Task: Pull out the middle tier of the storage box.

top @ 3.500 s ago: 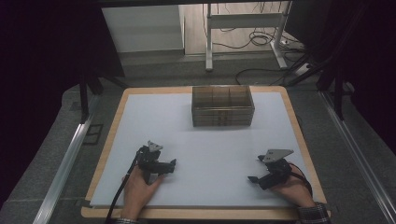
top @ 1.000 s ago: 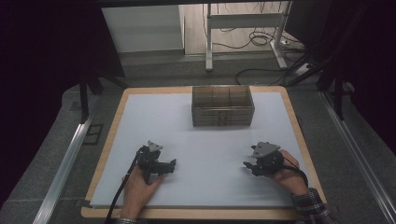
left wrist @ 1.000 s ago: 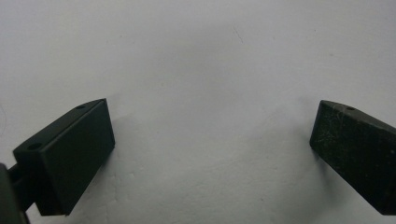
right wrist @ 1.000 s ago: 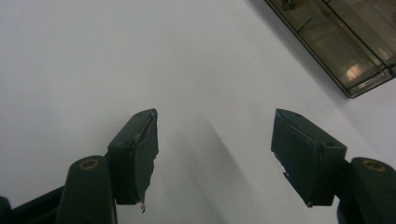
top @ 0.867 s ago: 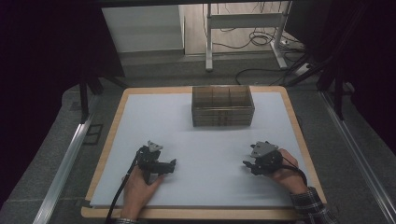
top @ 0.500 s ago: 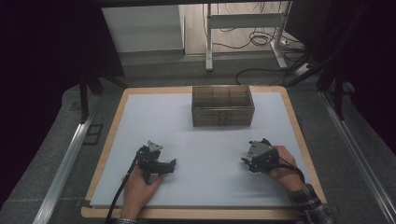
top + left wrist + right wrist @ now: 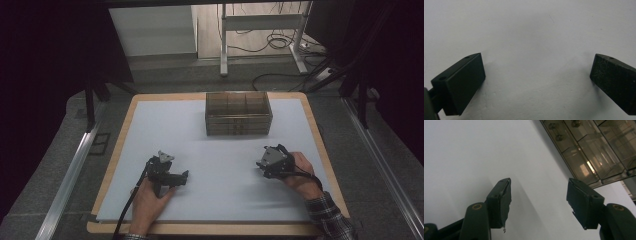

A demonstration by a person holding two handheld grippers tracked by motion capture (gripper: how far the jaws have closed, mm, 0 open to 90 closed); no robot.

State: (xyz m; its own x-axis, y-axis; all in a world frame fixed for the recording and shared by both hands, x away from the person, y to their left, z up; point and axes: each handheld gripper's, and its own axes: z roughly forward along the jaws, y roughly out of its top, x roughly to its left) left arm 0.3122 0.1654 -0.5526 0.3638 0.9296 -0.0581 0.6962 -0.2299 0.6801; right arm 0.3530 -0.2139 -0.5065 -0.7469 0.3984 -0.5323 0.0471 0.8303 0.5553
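Right claw (image 7: 264, 163) slid left toward the clear drawer box (image 7: 238, 113), jaws just narrowing, nothing between, left claw (image 7: 184, 176) spread on table (image 7: 220, 210)

See-through brown plastic box (image 7: 239, 113) with little drawers, split into small rooms on top, standing upright at the far middle of the white table top, drawer fronts facing the person, tiny round knobs seen in the right gripper view (image 7: 599, 150)

A wooden-edged table (image 7: 125, 131) was covered by a pale sheet (image 7: 200, 150). A clear, compartmented drawer box (image 7: 238, 113) was set on the sheet toward twelve o'clock, and bare sheet was left toward six o'clock.
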